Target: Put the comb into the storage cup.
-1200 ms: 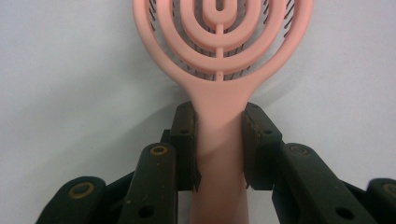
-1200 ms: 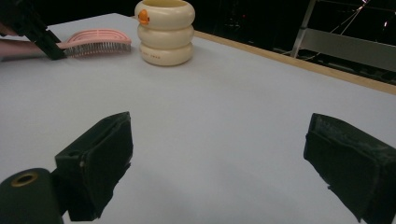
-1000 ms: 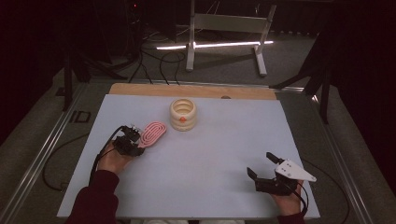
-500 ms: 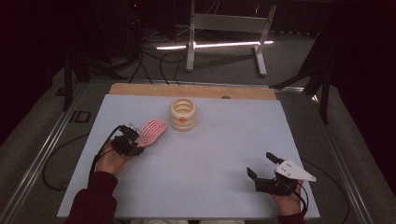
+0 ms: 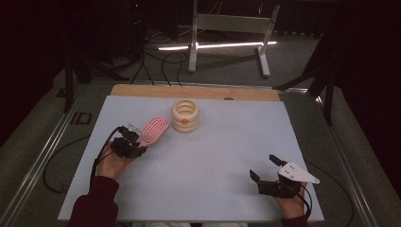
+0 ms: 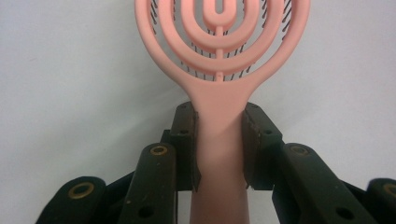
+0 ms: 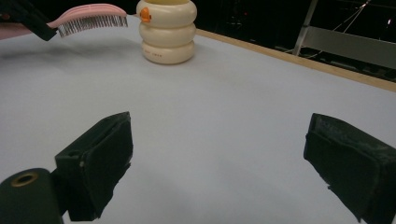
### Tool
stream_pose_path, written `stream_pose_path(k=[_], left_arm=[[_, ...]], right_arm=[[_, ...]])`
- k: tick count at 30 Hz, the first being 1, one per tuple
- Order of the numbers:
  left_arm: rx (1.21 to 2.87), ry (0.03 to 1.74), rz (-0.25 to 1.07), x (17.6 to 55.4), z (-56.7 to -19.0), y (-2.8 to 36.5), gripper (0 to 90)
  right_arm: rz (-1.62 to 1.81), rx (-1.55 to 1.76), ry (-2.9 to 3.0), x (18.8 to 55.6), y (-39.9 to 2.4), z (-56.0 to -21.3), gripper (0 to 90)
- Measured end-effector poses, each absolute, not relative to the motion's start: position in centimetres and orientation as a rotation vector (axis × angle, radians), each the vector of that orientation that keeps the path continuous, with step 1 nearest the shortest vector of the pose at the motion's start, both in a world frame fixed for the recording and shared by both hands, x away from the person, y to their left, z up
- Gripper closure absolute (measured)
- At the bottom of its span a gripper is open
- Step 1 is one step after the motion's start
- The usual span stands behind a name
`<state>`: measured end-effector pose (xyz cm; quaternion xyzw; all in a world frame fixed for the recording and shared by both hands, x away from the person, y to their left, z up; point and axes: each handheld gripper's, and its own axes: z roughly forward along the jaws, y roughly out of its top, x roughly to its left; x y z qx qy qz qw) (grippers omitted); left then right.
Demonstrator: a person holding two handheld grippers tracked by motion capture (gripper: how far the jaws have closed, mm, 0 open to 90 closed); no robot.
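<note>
A pink hairbrush (image 5: 154, 130) with a looped, slotted head is held off the sheet at the left, bristles down. My left gripper (image 5: 135, 141) is shut on its handle (image 6: 219, 140), both pads pressing the pink stem. Just right of the brush head stands a cream ribbed container (image 5: 185, 115) with an orange mark on its side. In the right gripper view the pink hairbrush (image 7: 88, 17) and the cream container (image 7: 168, 32) sit far ahead. My right gripper (image 5: 265, 168) rests near the front right, jaws wide open with nothing between them, right gripper (image 7: 219, 154).
A pale blue sheet (image 5: 222, 142) covers the table, with a wooden strip (image 5: 198, 91) along its far edge. A metal stand (image 5: 227, 28) and cables lie on the dark floor beyond. Metal rails (image 5: 42, 156) run along the table's sides.
</note>
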<state>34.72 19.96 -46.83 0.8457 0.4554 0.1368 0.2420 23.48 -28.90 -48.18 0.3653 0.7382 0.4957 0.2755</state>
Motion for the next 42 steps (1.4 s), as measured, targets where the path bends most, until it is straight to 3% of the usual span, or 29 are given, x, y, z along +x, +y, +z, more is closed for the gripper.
stream_pose_path(k=[42], left_arm=[[2.063, 1.122, 0.570, 30.7, -44.6, 19.7, 70.4]], right_arm=[[1.325, 1.008, 1.999, 23.7, -28.7, -48.4, 7.7]])
